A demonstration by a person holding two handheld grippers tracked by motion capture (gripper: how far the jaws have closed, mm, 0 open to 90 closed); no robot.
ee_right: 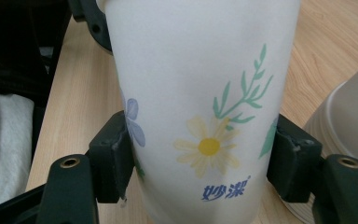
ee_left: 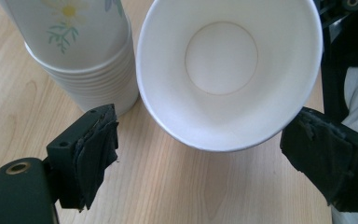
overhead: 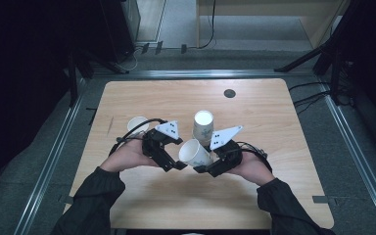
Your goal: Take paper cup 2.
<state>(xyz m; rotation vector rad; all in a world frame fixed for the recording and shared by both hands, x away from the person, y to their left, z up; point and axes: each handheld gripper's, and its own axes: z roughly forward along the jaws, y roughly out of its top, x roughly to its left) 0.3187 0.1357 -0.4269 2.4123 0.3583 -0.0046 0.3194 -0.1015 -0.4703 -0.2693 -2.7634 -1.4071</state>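
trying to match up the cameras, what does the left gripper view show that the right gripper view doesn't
Left gripper view alone: the white inside and round bottom of the held cup, seen through its mouth, with the left claw open and its pads off the rim. Right gripper view alone: that cup's outer wall with a yellow daisy, green sprig and blue lettering, and the right claw shut on it. Both: the same cup, the stack of cups beside it and the wooden table.

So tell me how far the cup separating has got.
Done: one single cup stands apart at the table's left. In hand: the right gripper is clamped on a tilted paper cup, its mouth facing the open left gripper, whose pads are off it. Left: the upside-down stack still holds several cups.
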